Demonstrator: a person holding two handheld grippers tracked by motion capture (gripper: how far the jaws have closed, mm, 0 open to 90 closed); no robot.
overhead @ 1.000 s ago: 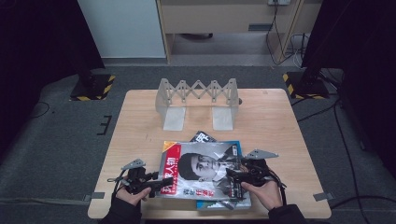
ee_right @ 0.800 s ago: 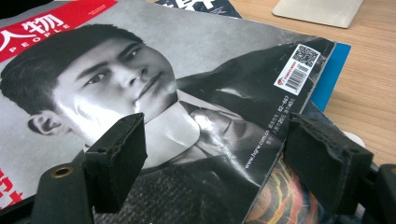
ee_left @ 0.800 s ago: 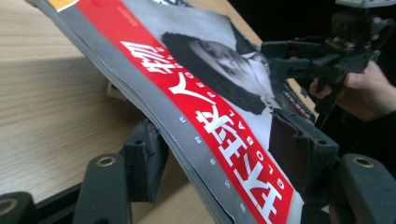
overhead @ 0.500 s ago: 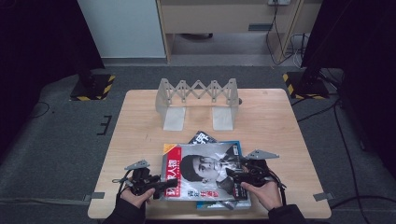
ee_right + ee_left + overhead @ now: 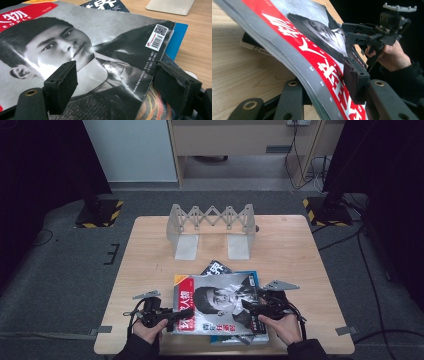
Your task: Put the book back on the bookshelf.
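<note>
Item: top magazine [image 5: 220, 302], on a stack at the table's [image 5: 150, 250] near edge.
Left gripper [image 5: 172, 315] has just been closing, now clamped on the red spine edge; right gripper [image 5: 248, 306] spread, unclenched over the cover. Advice: lift spine level, clearing the blue book [image 5: 254, 278] beneath.

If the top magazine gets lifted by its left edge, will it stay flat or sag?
Probably sag. The top magazine is thin and already bends where the left gripper, whose jaws have just been closing, has its edge between them. The glossy cover shows glare, so it may slip. It lies on other magazines, so it could slide across them.
</note>
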